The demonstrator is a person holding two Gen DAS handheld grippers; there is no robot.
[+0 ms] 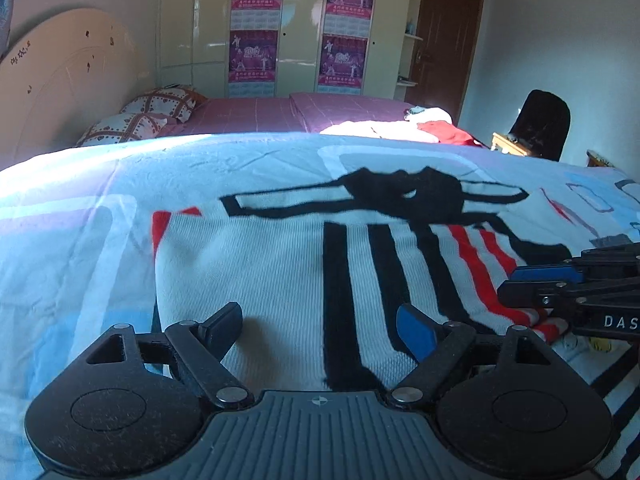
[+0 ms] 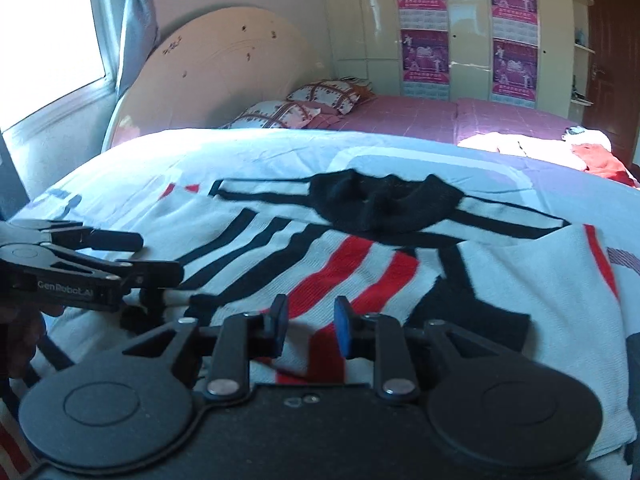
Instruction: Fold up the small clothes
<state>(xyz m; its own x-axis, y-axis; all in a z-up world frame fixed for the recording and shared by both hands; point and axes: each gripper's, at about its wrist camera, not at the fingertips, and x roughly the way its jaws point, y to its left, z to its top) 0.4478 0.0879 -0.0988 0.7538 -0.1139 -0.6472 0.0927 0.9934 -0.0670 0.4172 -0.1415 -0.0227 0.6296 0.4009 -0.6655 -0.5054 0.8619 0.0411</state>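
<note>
Sunlit bedding (image 1: 80, 208) carried the striped sweater (image 1: 280, 264), lying flat, collar away and hem nearest both tools. Left gripper (image 1: 320, 328) gaped wide and empty over the hem; right gripper (image 2: 310, 326), half-open, held nothing.

Two low wrist views, shared sweater (image 1: 280, 280)
</note>
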